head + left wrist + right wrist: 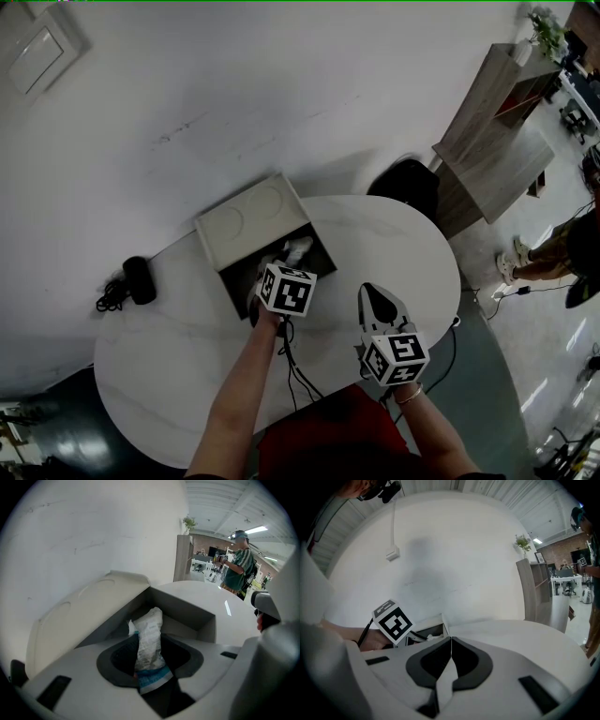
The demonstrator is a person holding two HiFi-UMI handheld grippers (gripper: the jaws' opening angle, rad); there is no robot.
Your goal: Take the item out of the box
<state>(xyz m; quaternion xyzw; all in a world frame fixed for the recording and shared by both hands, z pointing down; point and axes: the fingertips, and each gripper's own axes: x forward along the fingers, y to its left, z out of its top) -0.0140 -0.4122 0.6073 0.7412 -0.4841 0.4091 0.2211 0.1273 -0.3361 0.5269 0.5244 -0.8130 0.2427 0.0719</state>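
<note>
A grey box [228,225] stands open at the round white table's [394,253] far side, its lid [84,606] folded back toward the wall. A crumpled white packet [150,637] with a blue band at its lower end stands upright over the box's cavity [185,609]. My left gripper [148,644] reaches into the box, and its jaws press on the packet from both sides. In the head view the packet [298,248] shows just beyond that gripper [279,262]. My right gripper [377,300] hovers over the table to the right, shut with nothing in it, its tips [451,641] meeting.
A black device with a coiled cable [137,279] lies at the table's left edge. A black chair [409,184] and a wooden shelf unit [497,141] stand beyond the table at the right. A person [239,566] stands far off in the room.
</note>
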